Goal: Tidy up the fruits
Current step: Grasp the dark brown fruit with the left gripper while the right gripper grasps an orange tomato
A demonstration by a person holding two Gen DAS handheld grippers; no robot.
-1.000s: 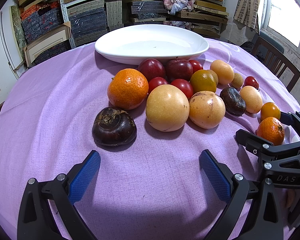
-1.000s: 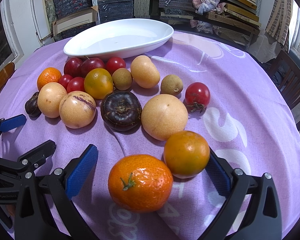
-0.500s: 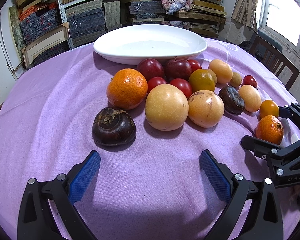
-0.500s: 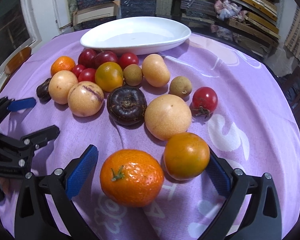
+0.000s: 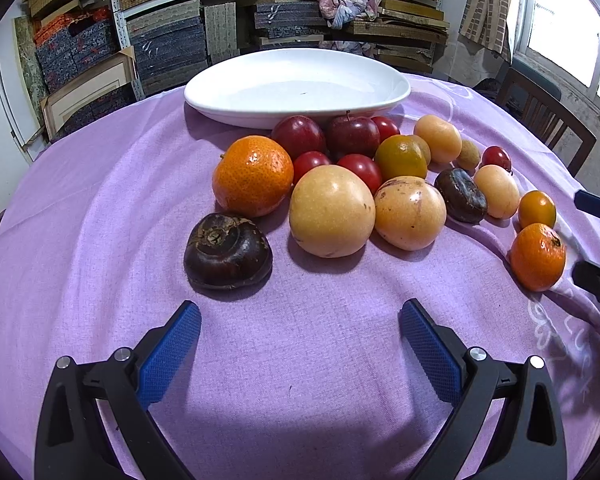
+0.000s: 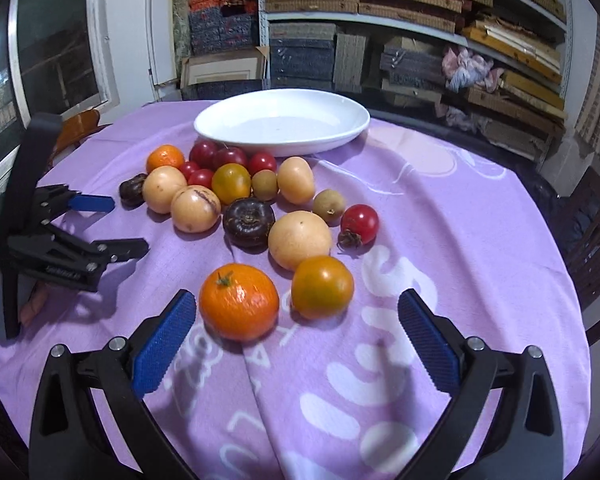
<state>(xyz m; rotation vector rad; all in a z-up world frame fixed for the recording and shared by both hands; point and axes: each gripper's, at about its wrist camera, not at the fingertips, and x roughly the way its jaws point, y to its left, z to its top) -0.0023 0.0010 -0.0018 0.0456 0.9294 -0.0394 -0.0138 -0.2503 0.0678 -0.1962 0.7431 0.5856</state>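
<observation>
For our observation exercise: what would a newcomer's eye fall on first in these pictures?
Probably the crowd of fruit on the purple tablecloth, above all the bright orange tangerine just ahead of the open right gripper. Behind the fruit lies an empty white dish, and a dark brown fruit sits before the open left gripper.

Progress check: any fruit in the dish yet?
Nothing done: the white oval dish is empty. Nothing in hand: left claw and right claw are open. Left: all the fruit on the purple tablecloth, nearest the stemmed orange tangerine.

Two low wrist views, shared fruits (image 5: pixel 332 210)
</observation>
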